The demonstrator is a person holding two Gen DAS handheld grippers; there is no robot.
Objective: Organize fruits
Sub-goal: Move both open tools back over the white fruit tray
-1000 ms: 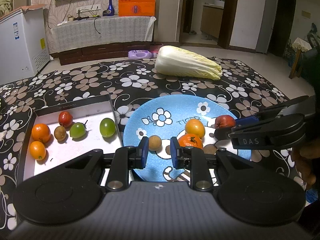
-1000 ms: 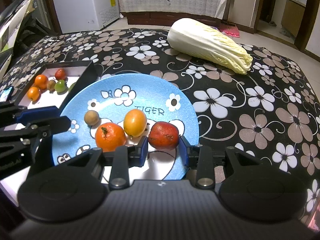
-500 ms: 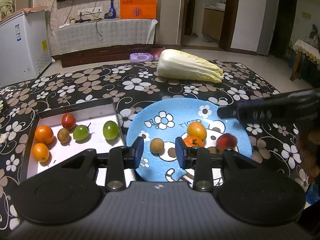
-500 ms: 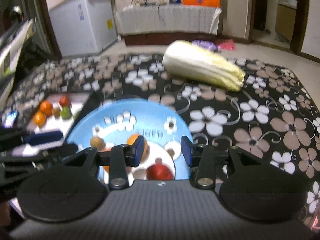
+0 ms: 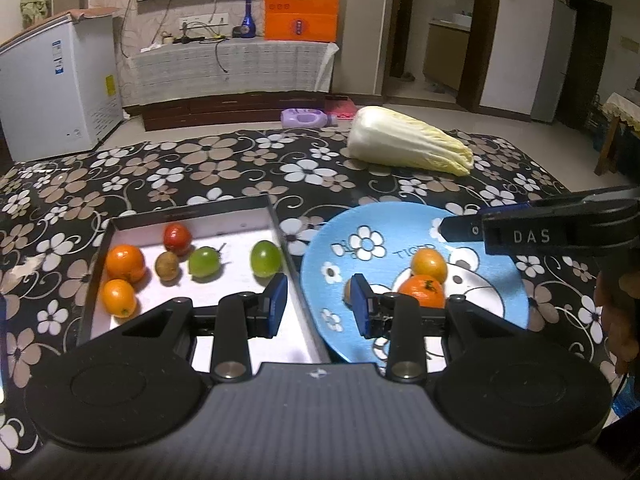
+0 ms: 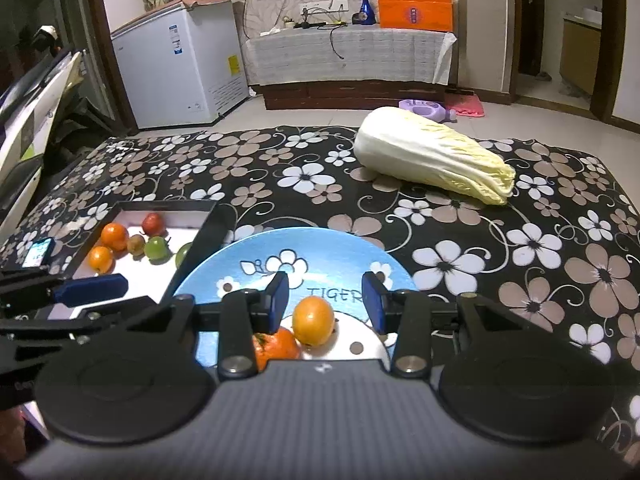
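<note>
A blue plate (image 5: 400,232) holds a tangerine (image 5: 422,290), a yellow-orange fruit (image 5: 429,265) and a small brown fruit (image 5: 347,292) half hidden behind my left gripper's right finger. My left gripper (image 5: 319,302) is open and empty over the gap between plate and tray. The white-floored black tray (image 5: 240,280) carries two oranges, a red fruit, a brown one and two green ones. My right gripper (image 6: 325,300) hangs open above the plate (image 6: 320,248), with the yellow-orange fruit (image 6: 313,320) below its gap, untouched. The tangerine (image 6: 280,346) lies beside its left finger.
A big napa cabbage (image 5: 408,144) lies on the floral cloth behind the plate. The right gripper (image 5: 452,229) reaches over the plate's right side, a hand behind it. A small lit screen (image 6: 38,252) lies left of the tray.
Both grippers opened wider. The right one let go of the red fruit on the plate and drew up and back; that fruit is now out of sight. The left gripper shifted left, off the brown fruit.
</note>
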